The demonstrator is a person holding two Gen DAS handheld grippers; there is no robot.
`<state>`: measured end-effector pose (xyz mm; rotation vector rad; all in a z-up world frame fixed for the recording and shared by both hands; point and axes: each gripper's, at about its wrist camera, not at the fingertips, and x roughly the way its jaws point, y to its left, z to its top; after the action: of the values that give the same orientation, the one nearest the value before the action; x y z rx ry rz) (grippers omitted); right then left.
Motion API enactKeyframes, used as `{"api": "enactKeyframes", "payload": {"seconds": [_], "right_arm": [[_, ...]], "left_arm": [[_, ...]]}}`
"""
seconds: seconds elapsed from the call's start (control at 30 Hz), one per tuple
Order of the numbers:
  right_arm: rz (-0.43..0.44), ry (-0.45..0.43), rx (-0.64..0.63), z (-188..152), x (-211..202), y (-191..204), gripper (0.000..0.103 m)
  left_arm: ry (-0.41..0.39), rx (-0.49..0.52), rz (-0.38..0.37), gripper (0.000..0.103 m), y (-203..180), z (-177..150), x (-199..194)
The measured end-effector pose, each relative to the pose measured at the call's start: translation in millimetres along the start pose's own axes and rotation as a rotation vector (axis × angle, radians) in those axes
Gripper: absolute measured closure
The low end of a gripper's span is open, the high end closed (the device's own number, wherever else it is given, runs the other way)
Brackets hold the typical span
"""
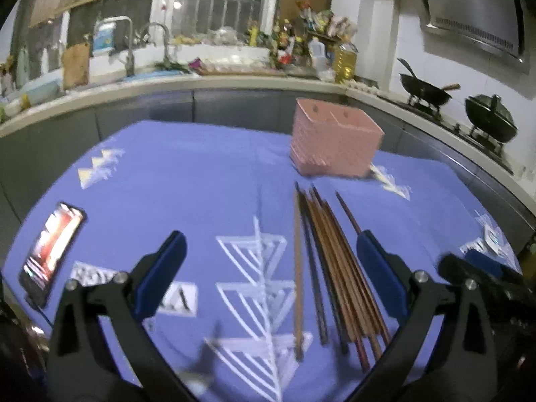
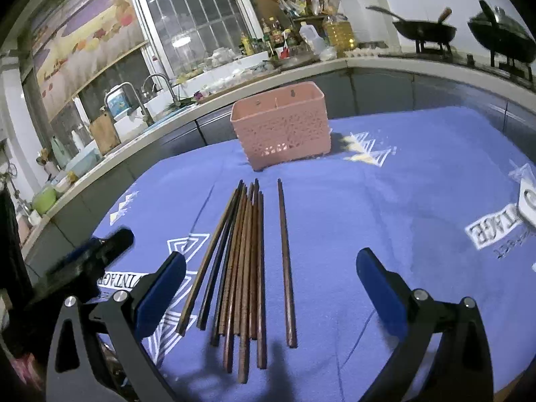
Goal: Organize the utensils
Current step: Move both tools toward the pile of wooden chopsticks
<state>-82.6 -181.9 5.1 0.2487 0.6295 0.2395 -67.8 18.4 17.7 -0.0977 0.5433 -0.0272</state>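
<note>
Several brown and dark wooden chopsticks [image 2: 241,268] lie side by side on the blue tablecloth [image 2: 385,217], one chopstick [image 2: 286,261] a little apart on the right. They also show in the left wrist view [image 1: 335,268]. A pink perforated basket [image 2: 281,125] stands upright beyond their far tips, also in the left wrist view [image 1: 335,140]. My left gripper [image 1: 271,254] is open and empty above the near ends of the chopsticks. My right gripper [image 2: 271,271] is open and empty, with the chopsticks between its fingers. Each gripper shows at the edge of the other's view.
A phone [image 1: 50,251] with a lit screen lies at the table's left edge. A white card [image 2: 531,201] lies at the right edge. Behind the table runs a kitchen counter [image 1: 234,82] with a sink, bottles and two woks [image 1: 425,92].
</note>
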Motion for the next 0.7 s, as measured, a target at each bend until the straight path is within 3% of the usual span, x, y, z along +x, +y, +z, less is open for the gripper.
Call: {"api": "enactKeyframes", "payload": {"seconds": [0.1, 0.27, 0.37, 0.5, 0.7], "right_arm": [[-0.023, -0.046, -0.034, 10, -5, 4, 0.01], [0.006, -0.13, -0.077, 41, -13, 14, 0.032], [0.002, -0.196, -0.118, 57, -21, 23, 0.04], [0.007, -0.241, -0.139, 68, -26, 32, 0.045], [-0.001, -0.24, -0.145, 67, -25, 36, 0.045]], "left_arm": [[-0.037, -0.007, 0.042, 0.006, 8, 25, 4], [-0.135, 0.047, 0.069, 0.006, 5, 65, 0], [-0.168, 0.08, 0.072, 0.006, -3, 80, -2], [-0.174, 0.082, 0.059, 0.006, -9, 90, -2], [-0.174, 0.105, 0.052, 0.006, -13, 84, 1]]}}
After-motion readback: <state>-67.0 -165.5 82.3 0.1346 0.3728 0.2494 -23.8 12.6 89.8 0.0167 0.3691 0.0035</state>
